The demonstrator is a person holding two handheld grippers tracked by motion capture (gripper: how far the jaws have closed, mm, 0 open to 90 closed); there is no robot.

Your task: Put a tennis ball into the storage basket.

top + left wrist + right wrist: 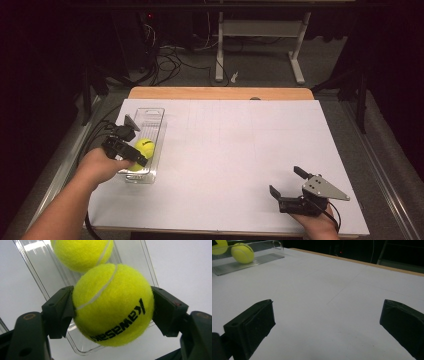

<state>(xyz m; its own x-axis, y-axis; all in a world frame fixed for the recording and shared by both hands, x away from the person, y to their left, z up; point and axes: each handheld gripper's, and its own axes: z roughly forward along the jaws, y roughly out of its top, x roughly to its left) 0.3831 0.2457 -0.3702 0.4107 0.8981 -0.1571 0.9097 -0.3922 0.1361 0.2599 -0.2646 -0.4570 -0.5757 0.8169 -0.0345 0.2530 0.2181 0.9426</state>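
The table (240, 150), covered by a white sheet, is offering broad open room across its middle and right, while a clear plastic tray (150, 117) is lying near its left edge with low walls hemming in a second ball (145, 146). The left hand-held gripper (112, 306) is clamping a yellow tennis ball (112, 305) by its sides just above the tray's near end, probably for lifting or placing. The right hand-held gripper (289, 184) is resting wide and empty near the table's front edge, well apart.

Left claw (134, 159) grips a tennis ball (135, 166) in the clear tray (150, 120).
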